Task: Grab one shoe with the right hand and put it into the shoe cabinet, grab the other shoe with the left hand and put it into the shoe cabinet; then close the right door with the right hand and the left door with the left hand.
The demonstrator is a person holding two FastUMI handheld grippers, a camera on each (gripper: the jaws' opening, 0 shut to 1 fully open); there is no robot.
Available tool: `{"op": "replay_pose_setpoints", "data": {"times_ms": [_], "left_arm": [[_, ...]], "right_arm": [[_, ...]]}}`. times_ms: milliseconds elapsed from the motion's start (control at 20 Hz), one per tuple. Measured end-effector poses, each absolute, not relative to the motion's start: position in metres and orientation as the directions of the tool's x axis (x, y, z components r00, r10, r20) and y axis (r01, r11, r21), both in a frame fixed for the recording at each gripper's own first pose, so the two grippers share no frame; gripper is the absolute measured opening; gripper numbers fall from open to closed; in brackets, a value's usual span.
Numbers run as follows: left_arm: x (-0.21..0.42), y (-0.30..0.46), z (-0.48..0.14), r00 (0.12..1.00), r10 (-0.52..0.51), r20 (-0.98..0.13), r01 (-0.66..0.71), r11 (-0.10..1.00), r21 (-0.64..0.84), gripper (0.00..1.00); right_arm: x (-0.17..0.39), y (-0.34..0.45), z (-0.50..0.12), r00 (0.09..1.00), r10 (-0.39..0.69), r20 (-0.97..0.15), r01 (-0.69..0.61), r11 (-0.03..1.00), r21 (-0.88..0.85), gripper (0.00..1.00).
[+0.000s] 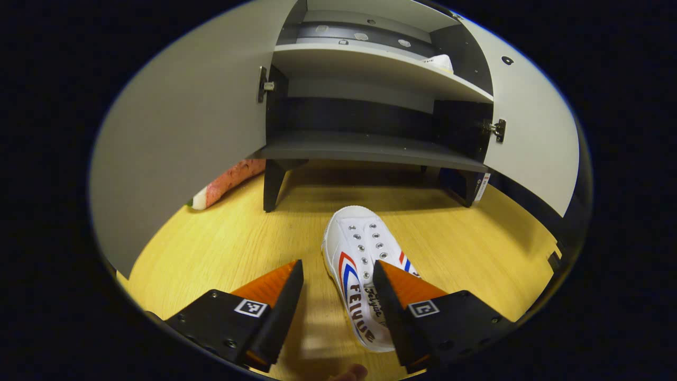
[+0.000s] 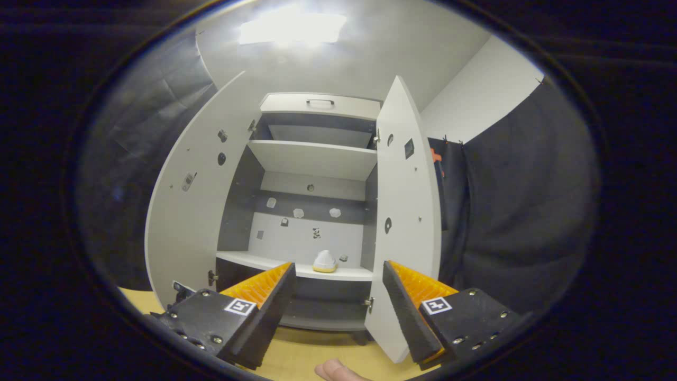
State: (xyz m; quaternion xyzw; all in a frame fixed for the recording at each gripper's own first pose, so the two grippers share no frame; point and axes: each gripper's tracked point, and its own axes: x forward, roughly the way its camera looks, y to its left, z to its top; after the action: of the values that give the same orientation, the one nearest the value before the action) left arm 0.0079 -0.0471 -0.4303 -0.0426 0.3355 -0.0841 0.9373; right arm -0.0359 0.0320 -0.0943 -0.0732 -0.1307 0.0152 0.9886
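Down low in the left gripper view, the left gripper [image 1: 338,280] has its two fingers spread wide apart with nothing between them. The white shoe [image 1: 359,264] lies on the wooden floor [image 1: 222,248] right in front. Its heel end sits beside the right-hand finger, which hides part of it, and I cannot tell if they touch. Its toe points at the shoe cabinet [image 1: 370,148]. The shoe has red and blue stripes on its side and rows of little metal holes on top. A fingertip [image 1: 351,373] of the person pokes in at the very bottom.

Past the shoe stands the cabinet on short dark legs. Both doors are open. The left door [image 1: 185,132] swings out big and close, and the right door [image 1: 529,132] stands out on the other side. On the upper shelf [image 1: 381,69], near the right wall, sits the other shoe [image 1: 439,62].

In the right gripper view, the right gripper [image 2: 338,288] is spread apart too, and it holds nothing. It is up in the air in front of the open cabinet. Farther in, the other shoe rests on a white shelf, toe facing out. A drawer with a handle [image 2: 320,102] is at the top, and a bright light [image 2: 291,26] shines on the ceiling.
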Motion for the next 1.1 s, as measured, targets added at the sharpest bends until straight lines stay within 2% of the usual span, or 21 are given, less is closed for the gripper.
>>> {"op": "replay_pose_setpoints", "data": {"times_ms": [100,150,250,300,350,400,450,550,700,750,850,1100], "left_arm": [[0.011,-0.053,-0.432,0.757,-0.206,-0.620,0.130,0.978,-0.166,0.67],[0.012,-0.053,-0.434,0.756,-0.199,-0.623,0.132,0.979,-0.153,0.64],[0.011,-0.061,-0.436,0.747,-0.203,-0.632,0.143,0.979,-0.146,0.62],[0.009,-0.066,-0.436,0.734,-0.213,-0.644,0.142,0.977,-0.161,0.54],[0.005,-0.066,-0.439,0.718,-0.216,-0.661,0.134,0.976,-0.174,0.54],[0.005,-0.067,-0.441,0.711,-0.219,-0.668,0.124,0.975,-0.187,0.47],[0.005,-0.065,-0.443,0.705,-0.209,-0.678,0.106,0.976,-0.191,0.47],[0.005,-0.065,-0.444,0.699,-0.202,-0.686,0.100,0.978,-0.186,0.38],[0.005,-0.059,-0.443,0.697,-0.183,-0.693,0.126,0.983,-0.133,0.09],[0.005,-0.060,-0.438,0.698,-0.179,-0.693,0.118,0.984,-0.135,0.05],[-0.003,-0.063,-0.427,0.692,-0.195,-0.695,0.139,0.981,-0.136,0.02],[-0.009,-0.071,-0.360,0.768,-0.201,-0.608,0.170,0.979,-0.110,0.01]], "right_arm": [[-0.033,0.004,-0.094,0.958,-0.029,0.285,0.071,0.988,-0.136,0.98],[-0.032,-0.003,-0.100,0.960,-0.052,0.273,0.088,0.988,-0.123,0.97],[-0.028,-0.008,-0.112,0.973,-0.049,0.225,0.071,0.994,-0.087,0.98],[-0.024,-0.009,-0.117,0.980,-0.041,0.197,0.054,0.997,-0.063,0.98],[-0.022,-0.009,-0.121,0.984,-0.028,0.177,0.036,0.999,-0.040,0.98],[-0.022,-0.009,-0.123,0.986,-0.022,0.165,0.026,0.999,-0.023,0.98],[-0.021,-0.010,-0.123,0.987,-0.020,0.162,0.023,1.000,-0.016,0.98],[-0.023,-0.005,-0.124,0.987,-0.001,0.164,0.004,1.000,-0.018,0.98],[-0.028,0.017,-0.143,0.994,0.078,0.078,-0.078,0.997,0.002,0.98],[-0.027,0.020,-0.152,0.995,0.086,0.042,-0.086,0.996,-0.001,1.00],[-0.024,0.020,-0.164,0.997,0.073,-0.002,-0.073,0.997,-0.025,1.00],[-0.026,0.033,-0.184,0.993,0.093,-0.068,-0.096,0.995,-0.030,1.00]]}}
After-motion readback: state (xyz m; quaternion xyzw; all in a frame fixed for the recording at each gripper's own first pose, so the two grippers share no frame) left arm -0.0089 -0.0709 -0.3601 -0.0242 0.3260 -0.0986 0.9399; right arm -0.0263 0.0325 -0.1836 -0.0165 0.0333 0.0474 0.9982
